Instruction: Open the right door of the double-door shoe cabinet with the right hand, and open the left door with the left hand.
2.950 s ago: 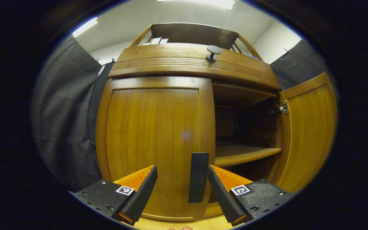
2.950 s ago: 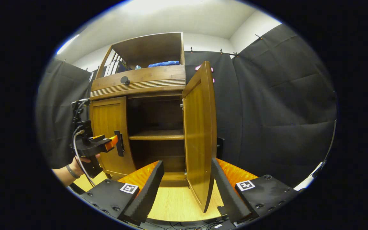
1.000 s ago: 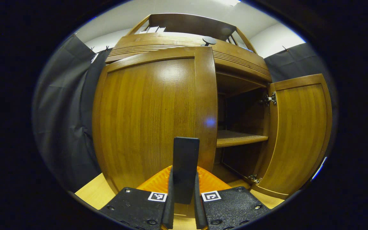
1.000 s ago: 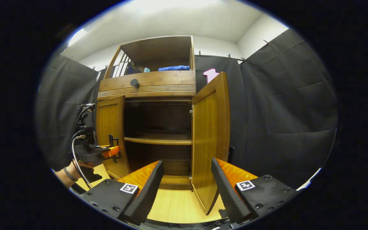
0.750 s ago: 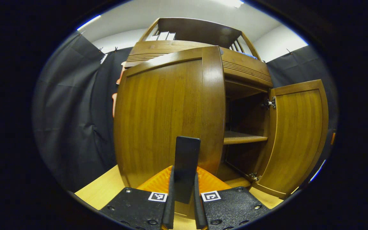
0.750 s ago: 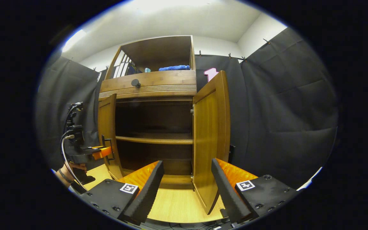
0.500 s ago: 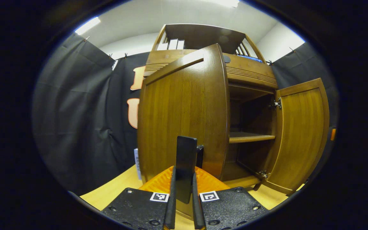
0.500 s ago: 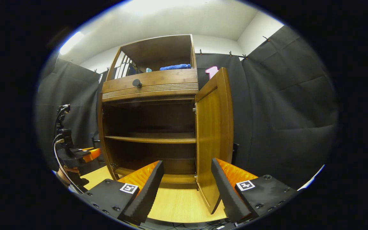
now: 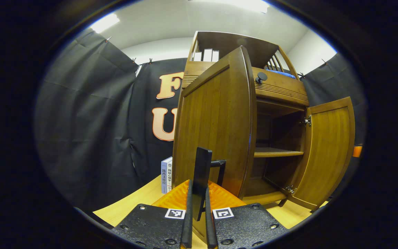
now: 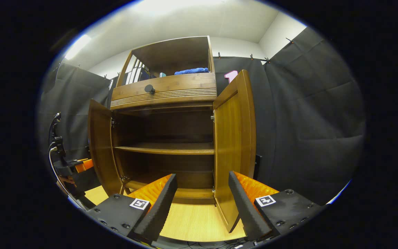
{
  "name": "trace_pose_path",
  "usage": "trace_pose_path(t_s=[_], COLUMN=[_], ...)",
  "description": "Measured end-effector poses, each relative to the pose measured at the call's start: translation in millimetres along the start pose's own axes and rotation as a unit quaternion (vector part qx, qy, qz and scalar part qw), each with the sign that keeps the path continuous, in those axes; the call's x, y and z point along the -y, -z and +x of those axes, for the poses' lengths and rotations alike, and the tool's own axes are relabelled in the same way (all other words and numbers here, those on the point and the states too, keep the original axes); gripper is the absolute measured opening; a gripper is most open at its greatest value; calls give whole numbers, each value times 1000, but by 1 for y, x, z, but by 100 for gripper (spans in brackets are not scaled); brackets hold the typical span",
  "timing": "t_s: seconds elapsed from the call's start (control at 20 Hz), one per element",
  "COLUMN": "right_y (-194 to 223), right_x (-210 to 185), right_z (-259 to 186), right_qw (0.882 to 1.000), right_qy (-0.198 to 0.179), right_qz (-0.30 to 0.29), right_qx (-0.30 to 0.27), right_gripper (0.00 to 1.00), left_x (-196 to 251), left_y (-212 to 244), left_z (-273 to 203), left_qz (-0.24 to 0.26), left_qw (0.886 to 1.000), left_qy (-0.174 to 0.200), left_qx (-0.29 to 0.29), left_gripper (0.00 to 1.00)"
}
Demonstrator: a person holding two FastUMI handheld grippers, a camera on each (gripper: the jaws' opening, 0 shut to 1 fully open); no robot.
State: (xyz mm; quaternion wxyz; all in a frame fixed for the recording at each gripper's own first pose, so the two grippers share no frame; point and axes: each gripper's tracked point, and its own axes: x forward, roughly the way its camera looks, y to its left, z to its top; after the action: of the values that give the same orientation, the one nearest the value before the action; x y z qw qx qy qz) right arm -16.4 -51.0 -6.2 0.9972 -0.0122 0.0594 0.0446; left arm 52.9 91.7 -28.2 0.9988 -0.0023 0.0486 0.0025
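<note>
Left gripper view: left gripper, jaws pinched on the dark handle of the left door, one finger on each side of it. Left door swung well open, seen edge-on toward the camera. Shoe cabinet beyond it, interior exposed, one shelf across the middle. Right door also open, hinged at the far side. Drawer front with round knob above the doors. Book standing upright beside the cabinet on the wooden floor panel.

Right gripper view: right gripper, jaws spread wide, holding nothing, in front of the cabinet. Right door just beyond its fingers, open. Left door open at far left, with the left gripper beside it. Blue cloth lying in the upper compartment.
</note>
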Motion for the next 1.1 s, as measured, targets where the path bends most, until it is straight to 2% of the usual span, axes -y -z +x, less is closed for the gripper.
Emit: trace_pose_path(t_s=[0.1, 0.15, 0.2, 0.25, 0.35, 0.4, 0.45, 0.5, 0.55, 0.7, 0.75, 0.8, 1.0, 1.1], right_y=[0, 1, 1, 1, 0, -1, 0, 1, 3, 5, 5, 6, 5, 7], right_x=[0, 0, 0, -1, -4, -6, -6, -7, -7, -8, -8, -8, -11, -11], right_z=[1, 2, 3, 4, 5, 5, 6, 6, 7, 9, 11, 11, 13, 14], right_qw=[1000, 1000, 1000, 1000, 1000, 1000, 1000, 1000, 1000, 1000, 1000, 1000, 1000, 1000], right_qy=[0, -1, -1, -3, -6, -8, -8, -10, -10, -10, -10, -10, -10, -10], right_qz=[0, 0, 0, 1, 1, 0, -1, -1, -1, 4, 5, 6, 0, -1], right_qx=[0, -1, -2, -2, 0, 2, 2, 1, 0, -3, -4, -4, -4, -6], right_gripper=[89, 96, 96, 89, 89, 96, 96, 89, 96, 96, 89, 96, 96, 96], left_x=[-10, -13, -16, -19, -23, -27, -32, -37, -42, -64, -69, -74, -88, -98], left_y=[-2, -2, -2, -3, -3, -4, -5, -5, -5, -6, -5, -7, -3, -2], left_z=[-3, -4, -4, -5, -6, -6, -7, -8, -8, -4, -2, -4, -3, 2], left_qz=[-1, 4, 8, 8, 1, -3, -3, -3, -2, 2, 3, 3, -2, -8], left_qw=[1000, 1000, 1000, 1000, 999, 999, 999, 999, 999, 999, 1000, 1000, 998, 997], left_qy=[2, 6, 12, 20, 36, 43, 48, 52, 53, 33, 27, 28, 65, 82], left_qx=[3, 5, 6, 6, 3, 2, 2, 3, 3, 2, 3, 6, 9, 6], left_gripper=[14, 14, 14, 14, 12, 12, 12, 12, 12, 12, 14, 5, 8, 2])
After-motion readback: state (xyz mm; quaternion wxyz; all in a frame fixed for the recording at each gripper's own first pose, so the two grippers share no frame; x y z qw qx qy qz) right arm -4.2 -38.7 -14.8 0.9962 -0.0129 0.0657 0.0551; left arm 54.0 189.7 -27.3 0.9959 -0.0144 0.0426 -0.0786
